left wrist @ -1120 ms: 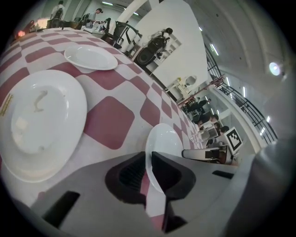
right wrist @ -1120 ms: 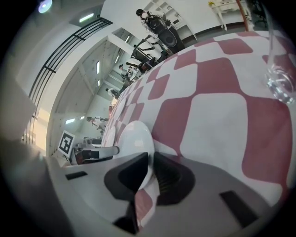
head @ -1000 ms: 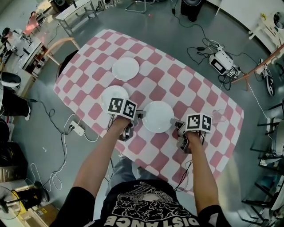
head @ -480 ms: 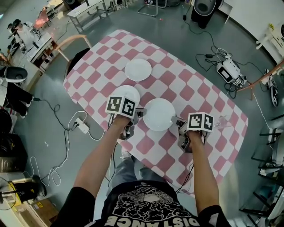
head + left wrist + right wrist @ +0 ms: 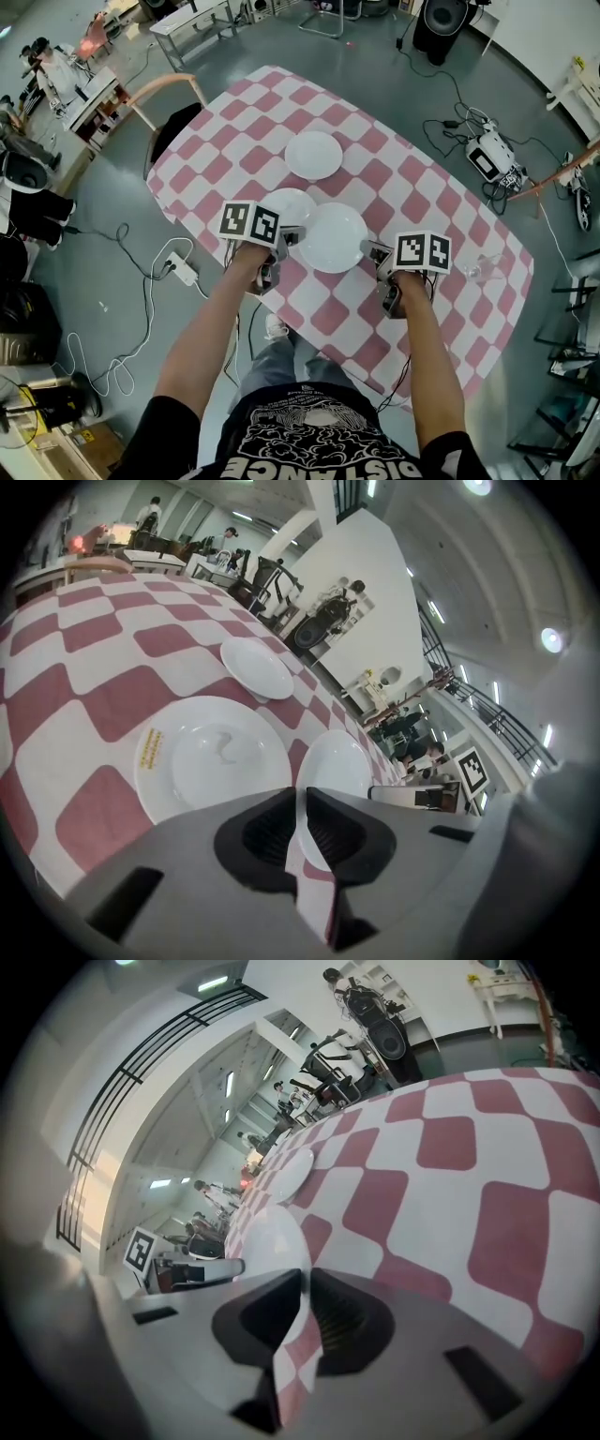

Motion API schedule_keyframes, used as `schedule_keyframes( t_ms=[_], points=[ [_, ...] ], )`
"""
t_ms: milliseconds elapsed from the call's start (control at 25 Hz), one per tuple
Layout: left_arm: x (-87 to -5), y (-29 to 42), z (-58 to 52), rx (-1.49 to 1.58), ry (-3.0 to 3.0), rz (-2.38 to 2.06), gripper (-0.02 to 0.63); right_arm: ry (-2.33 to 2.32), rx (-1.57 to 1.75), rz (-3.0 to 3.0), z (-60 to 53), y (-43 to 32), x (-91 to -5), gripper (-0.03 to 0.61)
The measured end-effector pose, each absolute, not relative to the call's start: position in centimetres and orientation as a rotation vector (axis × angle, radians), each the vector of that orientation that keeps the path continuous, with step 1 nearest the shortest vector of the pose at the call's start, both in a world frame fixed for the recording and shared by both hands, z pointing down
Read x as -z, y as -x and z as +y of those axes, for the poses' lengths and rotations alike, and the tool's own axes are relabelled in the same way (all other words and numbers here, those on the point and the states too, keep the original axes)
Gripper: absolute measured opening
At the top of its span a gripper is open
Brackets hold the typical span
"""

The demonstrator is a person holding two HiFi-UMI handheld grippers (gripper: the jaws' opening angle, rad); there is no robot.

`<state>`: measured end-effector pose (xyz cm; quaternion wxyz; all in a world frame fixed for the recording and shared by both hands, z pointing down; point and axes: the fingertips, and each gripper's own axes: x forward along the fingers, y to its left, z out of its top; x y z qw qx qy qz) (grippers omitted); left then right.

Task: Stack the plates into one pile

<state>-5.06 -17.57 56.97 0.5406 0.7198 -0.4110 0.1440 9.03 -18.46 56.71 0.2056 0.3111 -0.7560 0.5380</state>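
Observation:
Three white plates show over the pink-checked table (image 5: 412,192). The far plate (image 5: 314,155) (image 5: 258,666) lies alone. A second plate (image 5: 281,204) (image 5: 214,758) lies nearer, at the left. The third plate (image 5: 330,237) (image 5: 336,766) (image 5: 270,1239) hangs above the cloth, its left edge overlapping the second plate. My left gripper (image 5: 284,240) (image 5: 302,803) is shut on its left rim. My right gripper (image 5: 378,258) (image 5: 307,1288) is shut on the opposite rim.
A clear glass (image 5: 474,271) stands near the table's right edge. A wooden chair (image 5: 167,105) sits at the far left corner. A power strip (image 5: 180,272) and cables lie on the floor left of the table. The near table edge runs just under my hands.
Both grippers have carried the held plate up off the cloth and to the left. It now overlaps the near-left plate, where a gap stood before.

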Motion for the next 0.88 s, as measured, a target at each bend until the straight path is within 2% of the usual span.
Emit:
schedule_keyframes(
  t_ms=[880],
  points=[
    [-60.0, 16.8, -19.5, -0.41, -1.676, -0.934, 0.046, -0.918, -1.537, -2.04, -20.3, 2.7, -59.6, 0.041]
  ],
)
